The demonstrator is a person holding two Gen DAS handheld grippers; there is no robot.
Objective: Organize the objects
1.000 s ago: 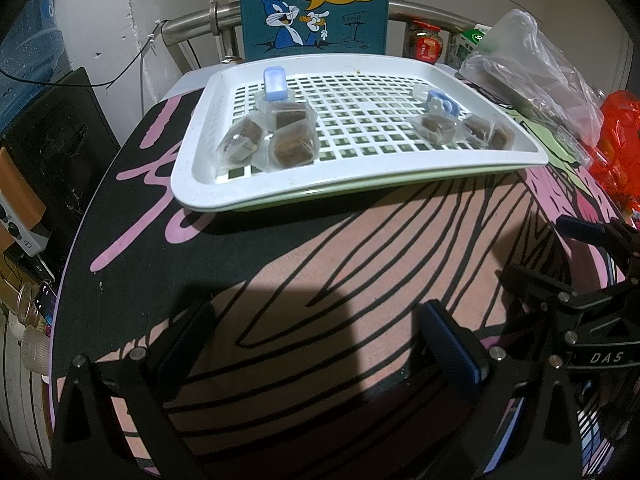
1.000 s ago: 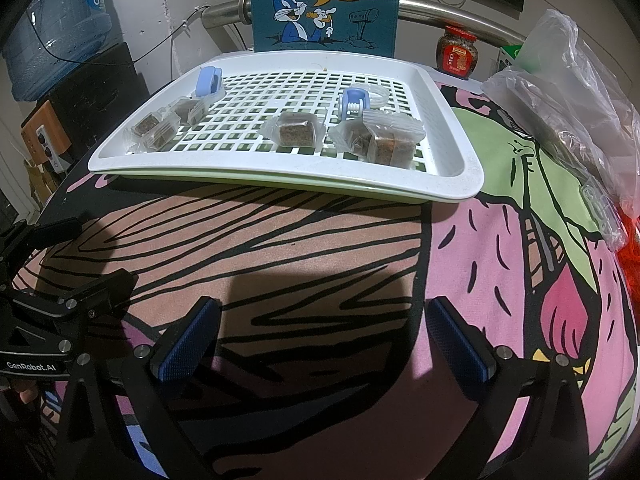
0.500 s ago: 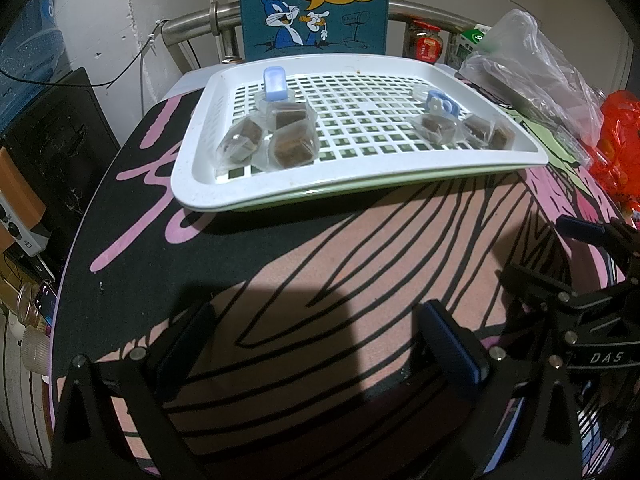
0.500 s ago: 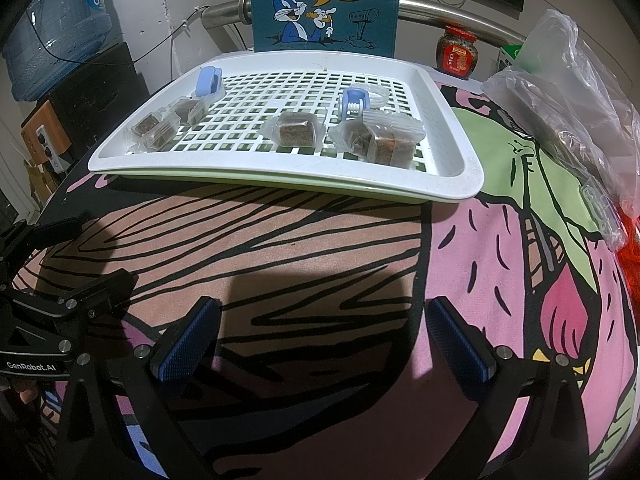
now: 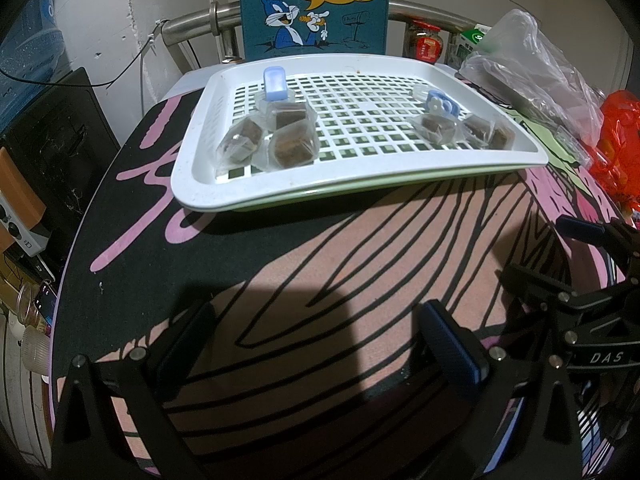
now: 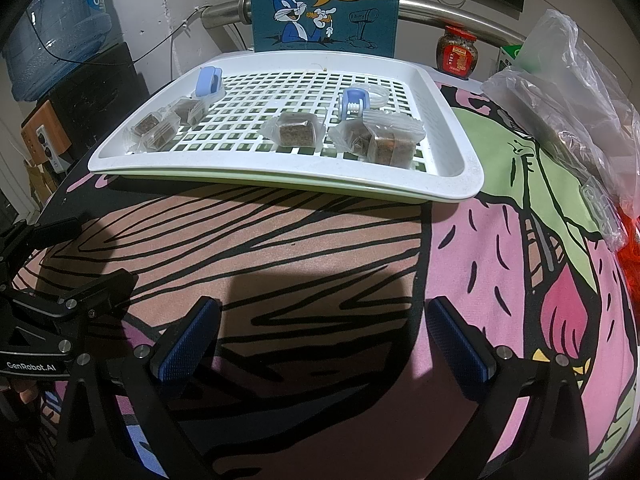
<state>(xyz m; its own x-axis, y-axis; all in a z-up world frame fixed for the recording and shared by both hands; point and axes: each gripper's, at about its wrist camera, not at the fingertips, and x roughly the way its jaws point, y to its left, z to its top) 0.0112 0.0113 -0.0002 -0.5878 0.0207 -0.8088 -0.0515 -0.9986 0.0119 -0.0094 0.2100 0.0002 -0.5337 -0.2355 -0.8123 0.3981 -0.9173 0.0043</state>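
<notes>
A white slotted tray sits on the patterned table. In it lie several clear-wrapped brown cakes in two groups: a left group and a right group. A blue clip stands behind the left group, and a blue-and-white clip behind the right. My left gripper is open and empty, low over the table well short of the tray. My right gripper is open and empty beside it.
A Bugs Bunny sign stands behind the tray against a metal rail. Clear plastic bags and a red bag lie at the right. A red-lidded jar stands at the back. A water bottle is at the left.
</notes>
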